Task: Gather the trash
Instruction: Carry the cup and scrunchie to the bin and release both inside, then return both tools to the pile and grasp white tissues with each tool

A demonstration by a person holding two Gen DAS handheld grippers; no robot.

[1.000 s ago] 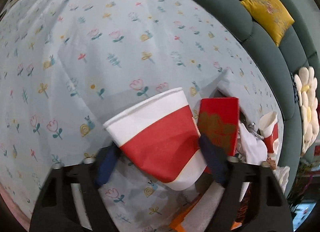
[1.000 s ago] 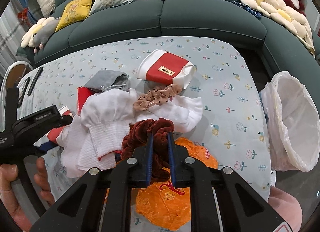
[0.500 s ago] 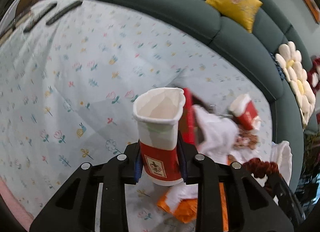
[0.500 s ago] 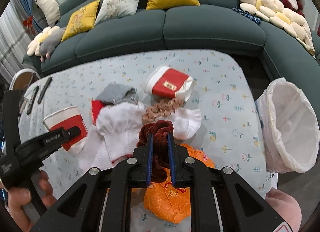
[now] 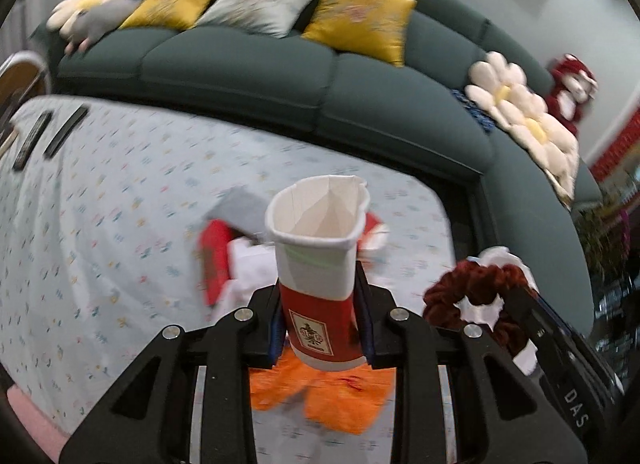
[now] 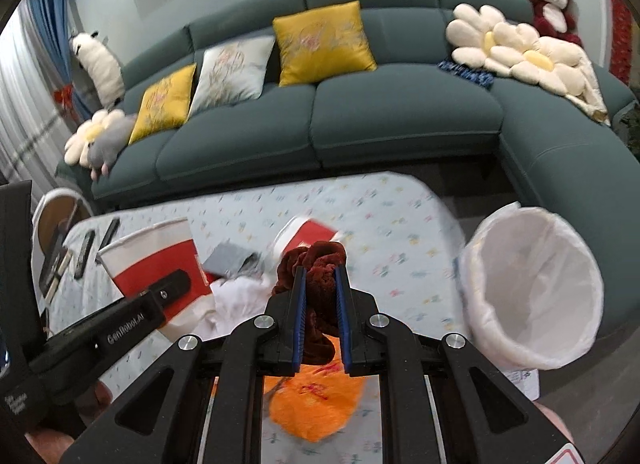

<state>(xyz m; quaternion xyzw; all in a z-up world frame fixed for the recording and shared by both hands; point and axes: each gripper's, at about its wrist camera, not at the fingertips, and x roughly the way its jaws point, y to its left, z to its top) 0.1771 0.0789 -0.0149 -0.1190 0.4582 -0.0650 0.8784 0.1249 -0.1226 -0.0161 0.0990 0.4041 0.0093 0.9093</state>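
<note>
The paper cup [image 5: 320,264] was lying on its side on the tablecloth [image 5: 100,224] a second ago, with the left gripper [image 5: 322,328] spread wide around it; now it stands upright, mouth up, clamped at its red base between the two pads and lifted clear of the pile. Its rim is crumpled out of round. The right gripper [image 6: 320,316] has come up as well, its fingers pinched close together on the dark red scrunchie [image 6: 316,268], just as they were a second back.

So both hands are loaded, I'd say, and what is left for these two things is the carry to the bin.

The white-lined bin [image 6: 536,288] stands off the table's end, at about three o'clock from the right gripper, its mouth open toward us. Between it and the gripper there is only bare cloth and the rounded table corner, so that path looks free. The left hand has farther to go and would have to cross over or behind the right.

Still on the table are an orange bag [image 6: 316,400] at six o'clock under both grippers, white cloths [image 6: 236,292], a second cup [image 6: 304,232] and something grey [image 6: 230,258]. The sofa [image 6: 360,132] curves round from twelve to three.
</note>
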